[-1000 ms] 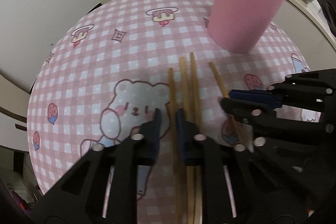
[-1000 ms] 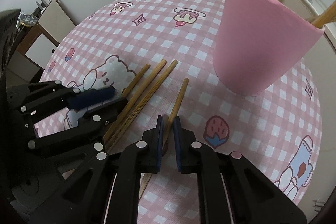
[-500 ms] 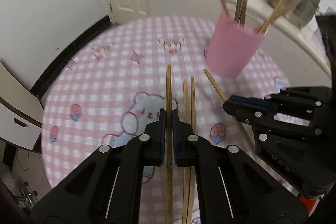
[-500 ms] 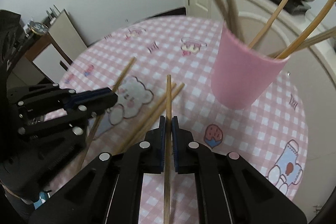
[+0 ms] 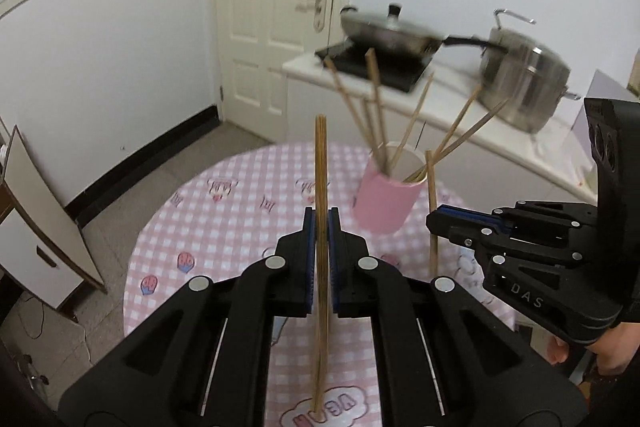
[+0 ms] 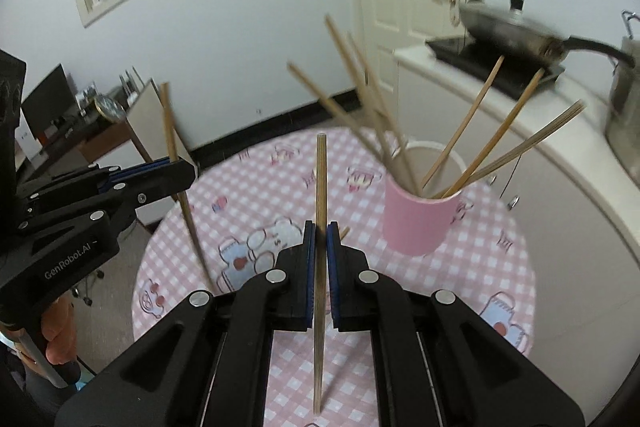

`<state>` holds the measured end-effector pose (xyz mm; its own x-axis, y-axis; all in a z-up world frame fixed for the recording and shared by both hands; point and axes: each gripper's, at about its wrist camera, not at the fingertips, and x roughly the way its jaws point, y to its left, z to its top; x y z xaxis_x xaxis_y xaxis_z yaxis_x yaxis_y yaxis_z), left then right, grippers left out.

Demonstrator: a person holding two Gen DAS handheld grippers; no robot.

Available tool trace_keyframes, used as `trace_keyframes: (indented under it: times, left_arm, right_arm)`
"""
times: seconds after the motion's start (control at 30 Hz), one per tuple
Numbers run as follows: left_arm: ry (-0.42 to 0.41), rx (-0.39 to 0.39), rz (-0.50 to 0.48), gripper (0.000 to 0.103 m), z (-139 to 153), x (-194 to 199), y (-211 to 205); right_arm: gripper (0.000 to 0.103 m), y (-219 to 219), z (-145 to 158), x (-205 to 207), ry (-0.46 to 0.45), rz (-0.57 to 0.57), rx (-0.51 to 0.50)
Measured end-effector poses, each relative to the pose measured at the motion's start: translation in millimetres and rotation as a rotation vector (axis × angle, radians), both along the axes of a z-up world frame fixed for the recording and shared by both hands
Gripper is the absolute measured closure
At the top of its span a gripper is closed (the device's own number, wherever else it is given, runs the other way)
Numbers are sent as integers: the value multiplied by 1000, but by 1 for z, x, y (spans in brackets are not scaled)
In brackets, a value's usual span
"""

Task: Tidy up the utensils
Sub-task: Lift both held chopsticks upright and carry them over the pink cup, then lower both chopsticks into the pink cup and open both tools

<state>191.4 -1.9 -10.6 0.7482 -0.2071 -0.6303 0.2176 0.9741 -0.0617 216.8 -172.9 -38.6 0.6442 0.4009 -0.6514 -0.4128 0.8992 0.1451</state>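
Jaws pressed together on both sides, each pair pinching a single chopstick at about mid-length: left gripper [image 5: 321,215] on the left chopstick [image 5: 320,167], right gripper [image 6: 321,227] on the right chopstick [image 6: 320,179]. Down at the counter [image 5: 224,227] a second ago, closing on sticks lying flat on the checked cloth; now raised well above it, both sticks clear of the surface and standing roughly upright. Judged from that: pickup done for this pair, only the carry and the drop into the pink cup [image 5: 386,205] left. Cup upright at the far right of the counter, already holding several leaning chopsticks [image 5: 376,107], nearer to the right gripper than to the left. Side by side at similar height, well apart, both aimed toward the far edge and held about level, stick tips pointing up. A stub of at least one more stick [image 6: 344,230] showing on the cloth just right of the right jaws, so probably more rounds to go. Next move likely to need tilting each stick tip-down over the rim without knocking those already leaning there.
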Motion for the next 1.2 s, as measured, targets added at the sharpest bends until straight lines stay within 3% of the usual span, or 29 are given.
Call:
trace_keyframes:
  times: [0.3,0.6,0.83,1.2]
  left_arm:
    - [-100,-55,-24,97,34,-8,-23]
    - [-159,-118,-34,97,62,15,-49]
    - [-221,-220,41,97,75,34,-53]
    - [-299,-279,102,97,76,60,-57]
  right_arm:
    - [99,-34,35,-12,-144,-67,57]
    - [99,-53,65,-2,-263,-136,84]
    - [99,-62,84,16,-334,-178,110]
    - [99,-64,87,39,-421,-225,79]
